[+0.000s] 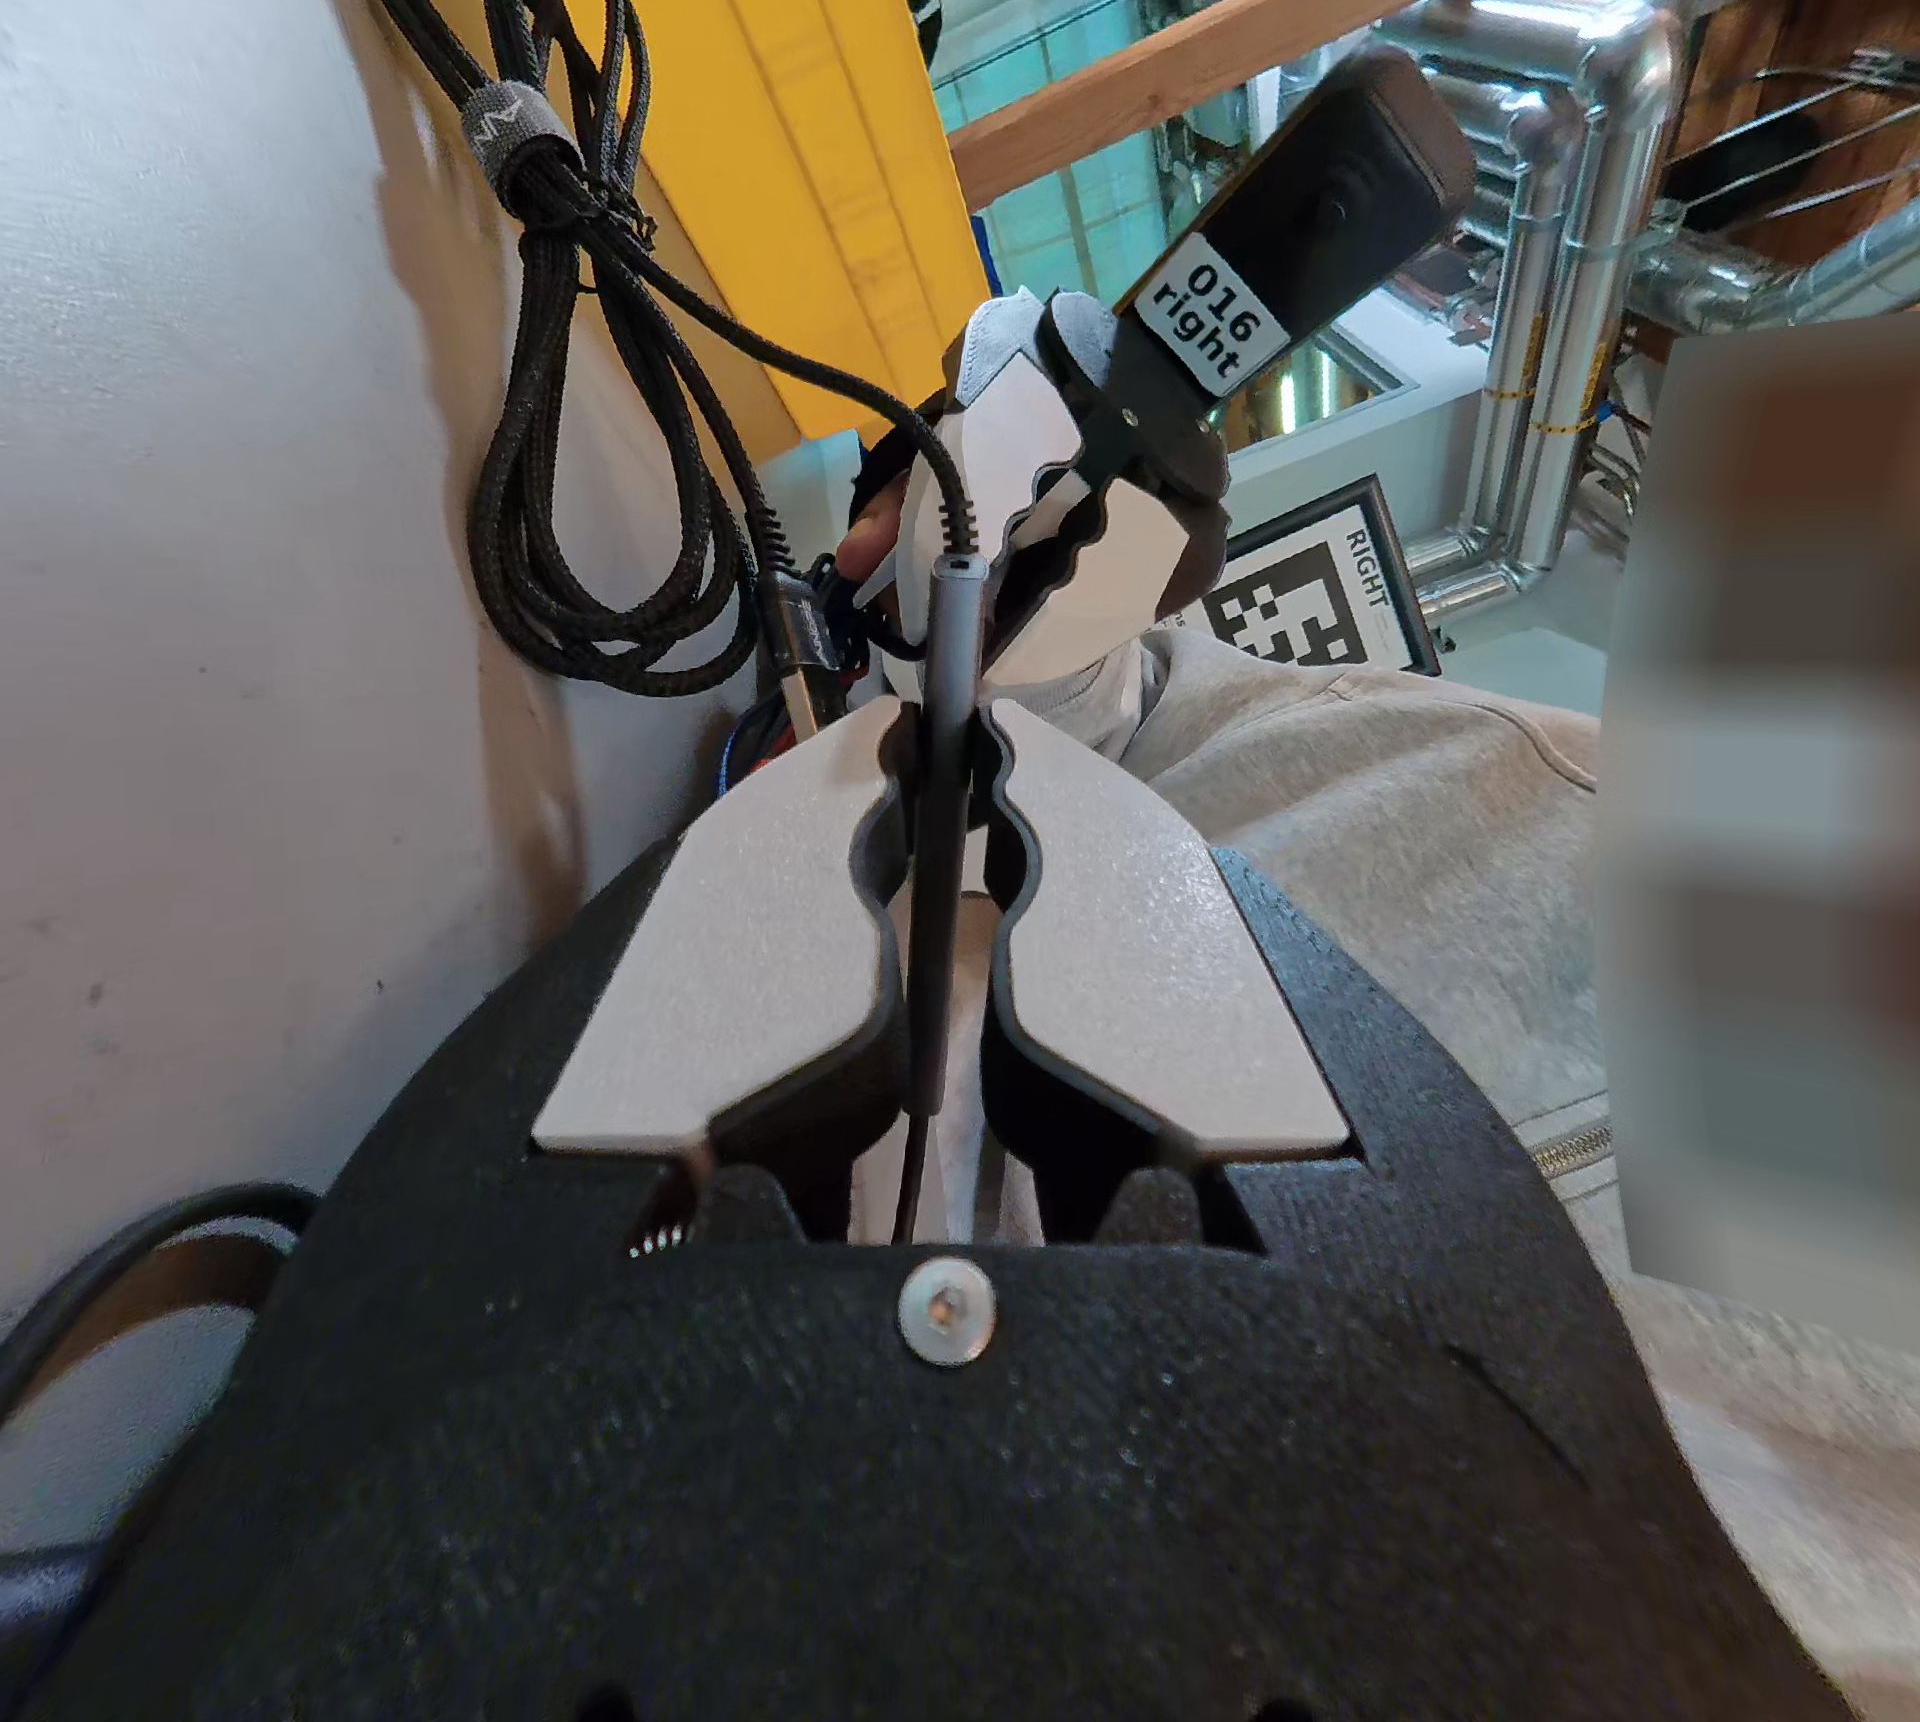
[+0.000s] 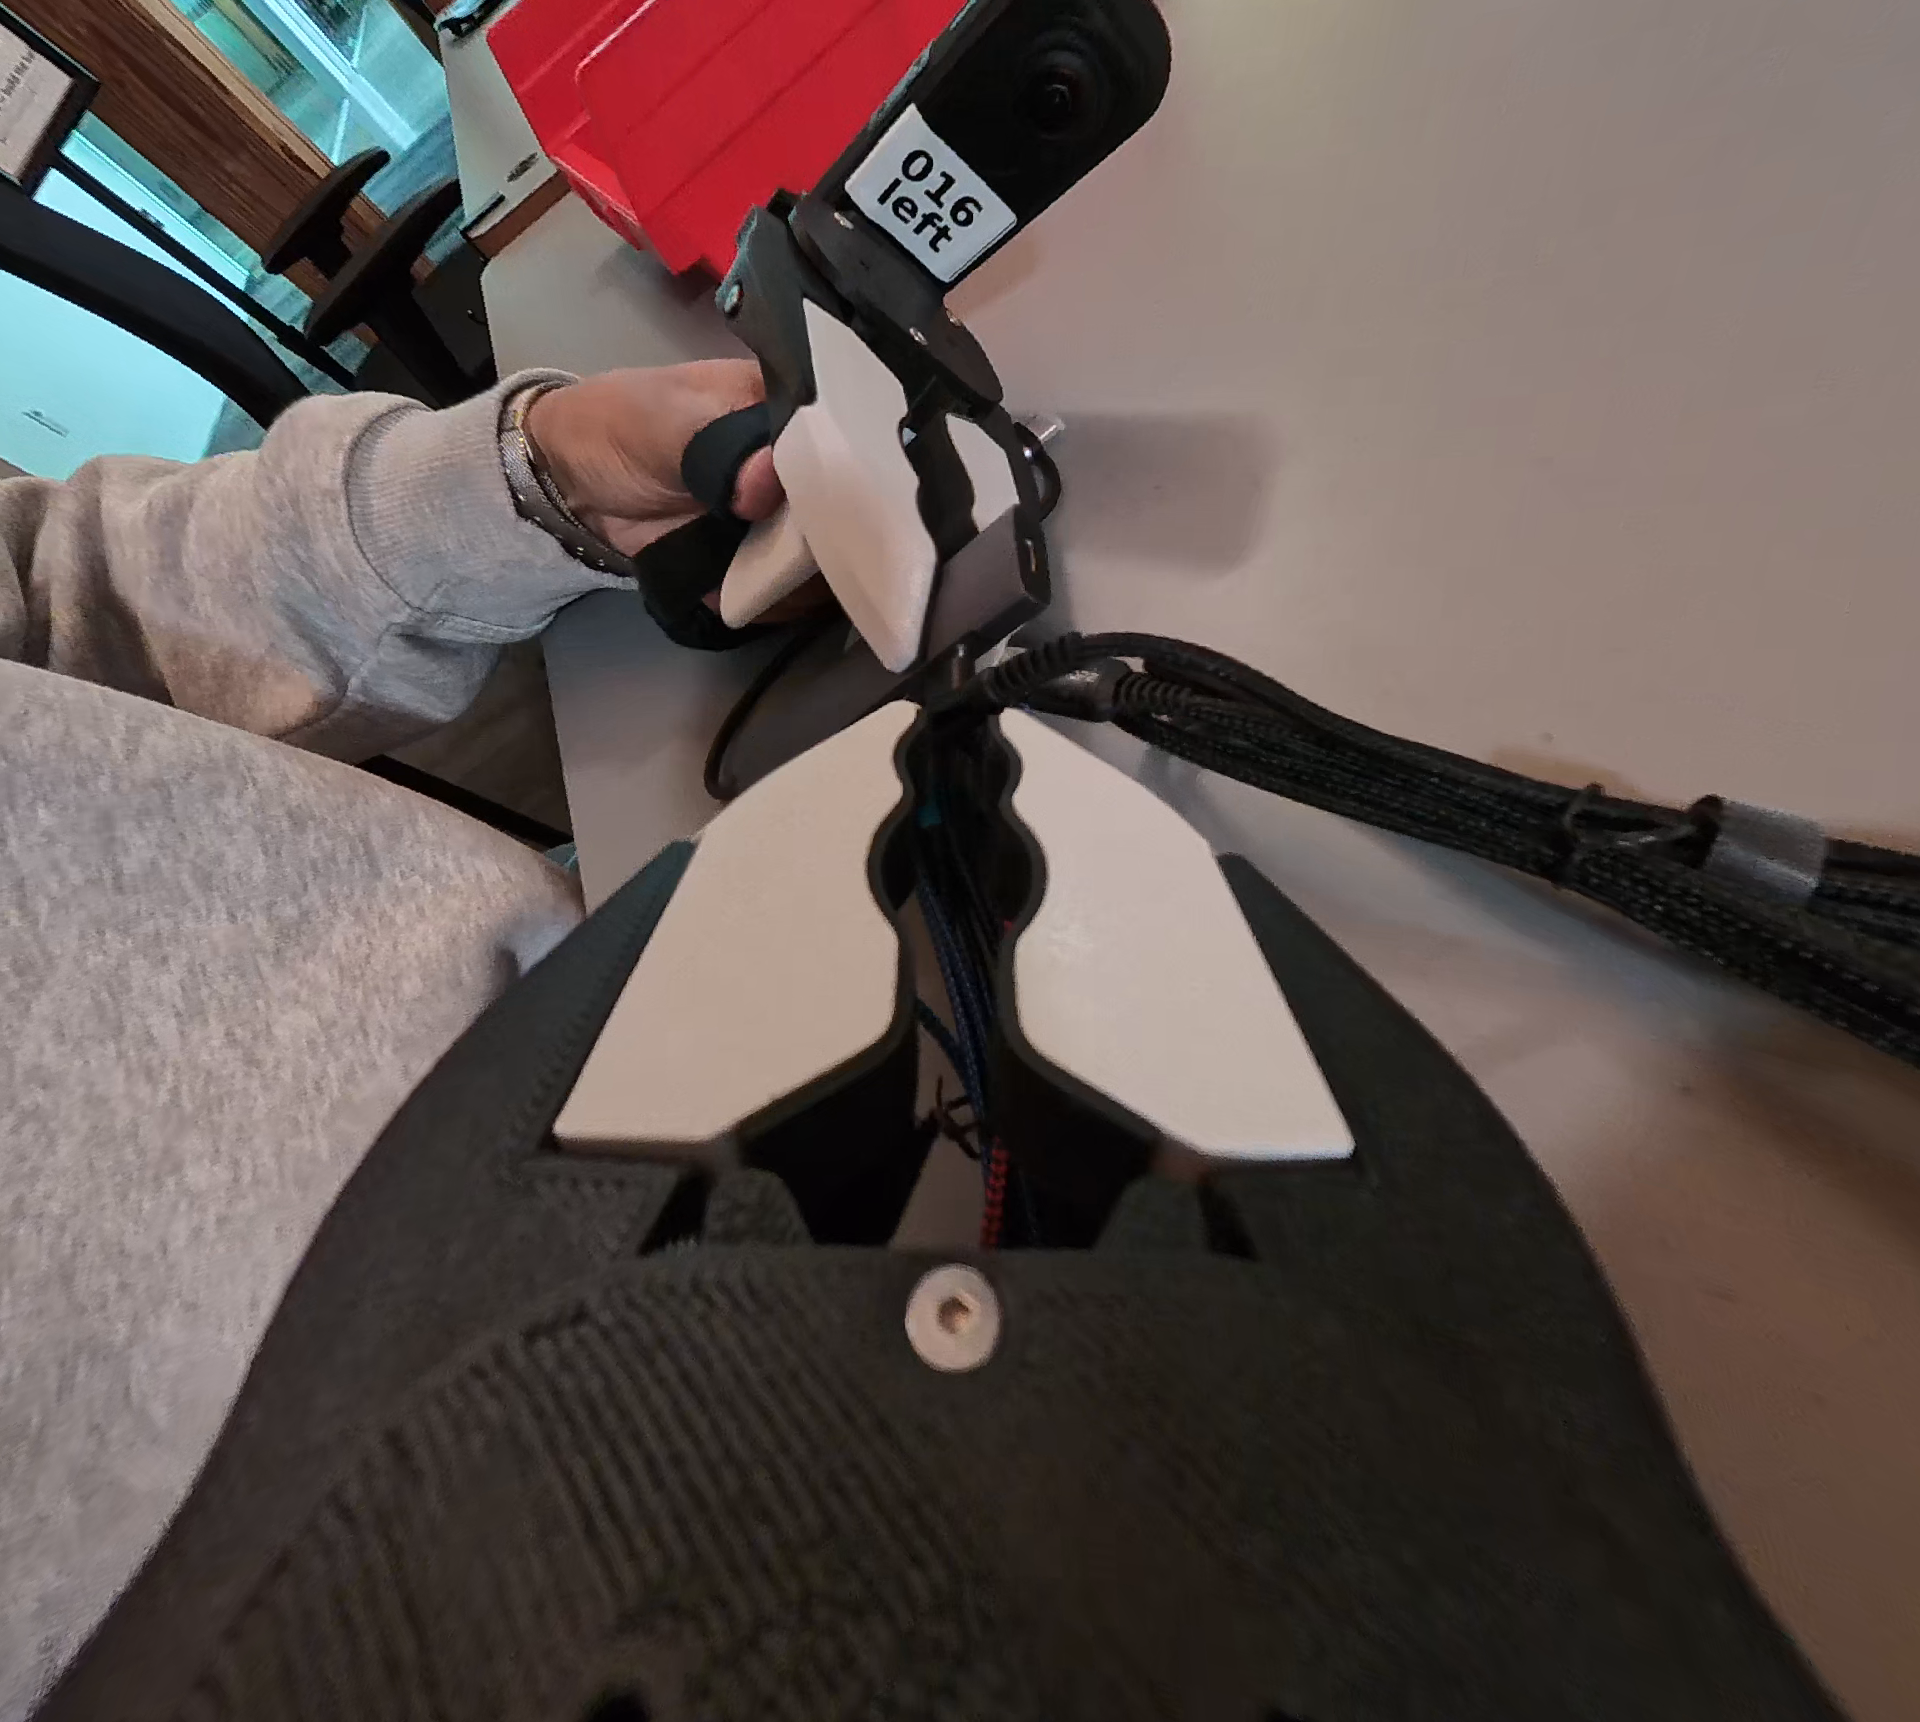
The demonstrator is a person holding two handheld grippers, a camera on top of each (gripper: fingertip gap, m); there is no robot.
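My left gripper [image 1: 940, 737] clamps a slim, flat grey metal hub [image 1: 951, 685] edge-on between its wavy-edged, matte white fingers. My right gripper [image 2: 958, 722], jaws narrowed, pinches the plug end of a black braided cable [image 2: 1403, 799] just at the hub's port. Beyond the jaws the cable lies coiled, bound with a grey fabric strap [image 1: 514, 126], on the smooth grey table [image 2: 1507, 218].
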